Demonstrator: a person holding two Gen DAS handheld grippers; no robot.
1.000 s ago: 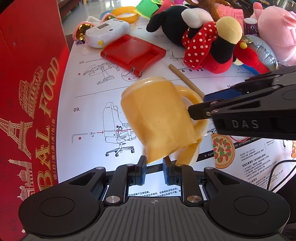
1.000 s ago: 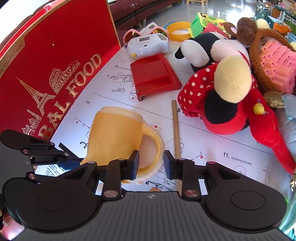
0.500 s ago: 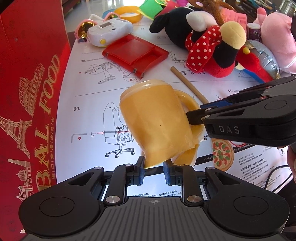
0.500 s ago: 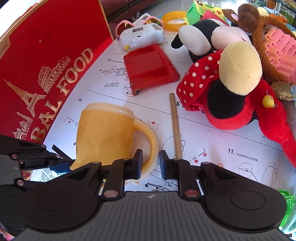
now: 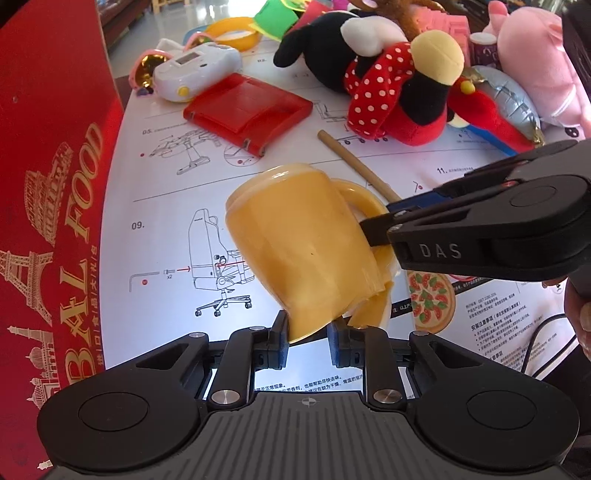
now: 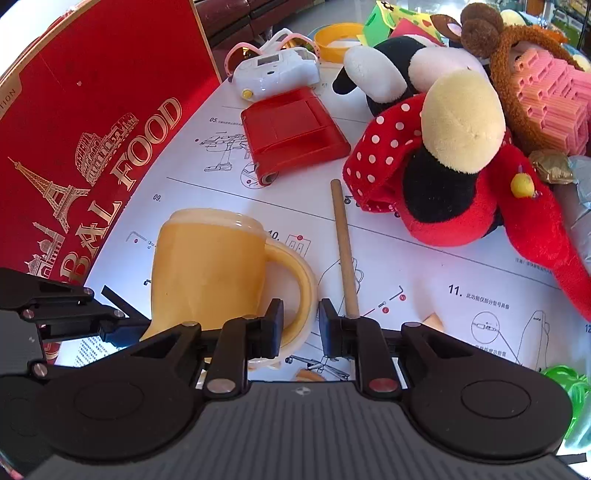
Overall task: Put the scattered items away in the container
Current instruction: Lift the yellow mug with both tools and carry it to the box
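Note:
A yellow mug [image 5: 295,243] is held tilted above the paper sheet, rim pointing away. My left gripper [image 5: 307,347] is shut on the mug's base edge. My right gripper [image 6: 301,325] is shut on the mug's handle [image 6: 304,291]; it also shows in the left wrist view [image 5: 373,230], coming in from the right. The mug also shows in the right wrist view [image 6: 207,273]. The red "BAL FOOD" box [image 5: 55,206] stands on the left, close beside the mug, and shows in the right wrist view too [image 6: 92,122].
On the instruction sheet [image 5: 170,206] lie a red plastic case [image 5: 247,107], a white toy camera [image 5: 192,74], a wooden stick [image 6: 343,251], a spotted mouse plush [image 6: 443,166], a pink plush [image 5: 535,66] and a yellow ring [image 5: 232,33].
Both grippers and the mug have shifted slightly back toward the near side; the toys now sit farther away. The grips on the mug are unchanged.

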